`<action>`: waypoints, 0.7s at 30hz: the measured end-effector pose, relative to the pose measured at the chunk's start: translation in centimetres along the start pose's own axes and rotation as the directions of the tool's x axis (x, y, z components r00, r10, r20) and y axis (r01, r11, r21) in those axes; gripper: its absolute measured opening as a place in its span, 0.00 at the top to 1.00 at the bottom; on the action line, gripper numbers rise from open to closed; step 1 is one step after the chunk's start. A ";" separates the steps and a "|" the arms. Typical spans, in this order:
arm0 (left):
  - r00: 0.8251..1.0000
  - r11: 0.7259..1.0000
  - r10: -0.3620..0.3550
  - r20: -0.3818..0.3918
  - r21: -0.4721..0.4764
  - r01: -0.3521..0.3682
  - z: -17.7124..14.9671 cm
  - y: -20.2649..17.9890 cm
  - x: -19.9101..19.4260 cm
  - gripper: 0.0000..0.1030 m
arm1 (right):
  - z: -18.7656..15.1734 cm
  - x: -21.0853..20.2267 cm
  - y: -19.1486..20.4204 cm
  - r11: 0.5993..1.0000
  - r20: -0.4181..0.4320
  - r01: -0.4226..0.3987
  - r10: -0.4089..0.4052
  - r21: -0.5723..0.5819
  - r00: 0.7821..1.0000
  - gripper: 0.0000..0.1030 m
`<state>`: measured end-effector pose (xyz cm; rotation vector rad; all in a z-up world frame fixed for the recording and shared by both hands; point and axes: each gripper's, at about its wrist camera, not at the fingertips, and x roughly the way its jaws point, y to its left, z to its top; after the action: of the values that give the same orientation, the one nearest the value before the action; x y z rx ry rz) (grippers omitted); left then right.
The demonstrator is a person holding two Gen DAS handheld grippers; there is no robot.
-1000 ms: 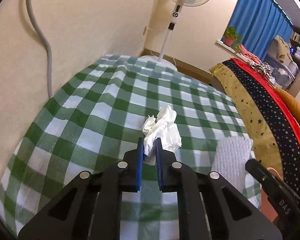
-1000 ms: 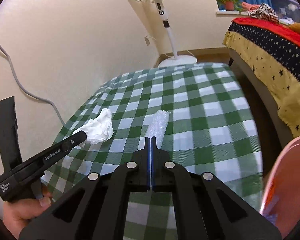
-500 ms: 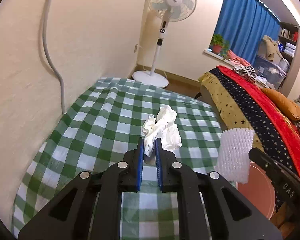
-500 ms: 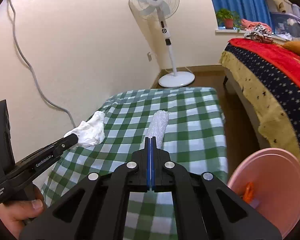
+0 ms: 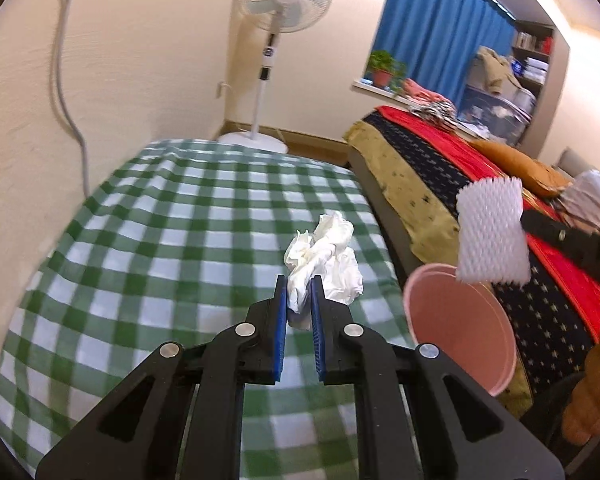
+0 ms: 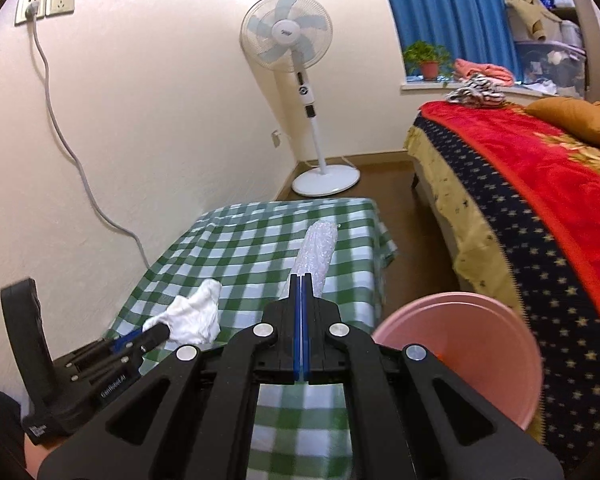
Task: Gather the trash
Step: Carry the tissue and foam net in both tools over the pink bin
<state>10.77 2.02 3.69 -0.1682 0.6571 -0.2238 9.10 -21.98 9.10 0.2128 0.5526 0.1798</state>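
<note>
Both jaws clamped: left gripper (image 5: 299, 296) on crumpled tissue (image 5: 324, 258), right gripper (image 6: 300, 300) on foam sleeve (image 6: 315, 254).
We've lifted both clear of the checked table (image 5: 172, 240); pink bin (image 5: 460, 320) now near right, so drop looks next.

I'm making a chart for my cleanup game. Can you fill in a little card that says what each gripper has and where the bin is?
left gripper: shut on crumpled white tissue
right gripper: shut on white foam net sleeve
bin: pink bucket, beside the table, below the right gripper
table: green checked tablecloth
trash in bin: something orange, barely visible
</note>
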 end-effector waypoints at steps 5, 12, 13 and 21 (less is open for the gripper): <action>0.999 0.998 -0.044 -0.006 0.043 0.044 -1.3 -2.5 0.4 0.89 | -0.2 -2.3 -2.5 0.999 0.014 0.041 -0.041 0.014 0.999 1.00; 0.997 0.995 -0.078 -0.009 0.067 0.079 -2.1 -4.2 0.5 0.89 | -1.5 -3.8 -5.4 0.995 0.016 0.091 -0.092 0.046 0.996 1.00; 0.997 0.994 -0.082 -0.009 0.071 0.083 -2.1 -4.4 0.5 0.89 | -1.8 -3.9 -5.7 0.994 0.015 0.100 -0.101 0.048 0.995 1.00; 0.994 0.990 -0.105 -0.019 0.097 0.107 -2.8 -6.0 1.0 0.89 | -3.4 -3.4 -7.3 0.986 0.002 0.149 -0.149 0.080 0.989 1.00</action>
<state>8.92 -4.23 2.24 -0.1072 0.6498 -0.3590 5.28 -29.27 6.20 0.2488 0.5659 0.0117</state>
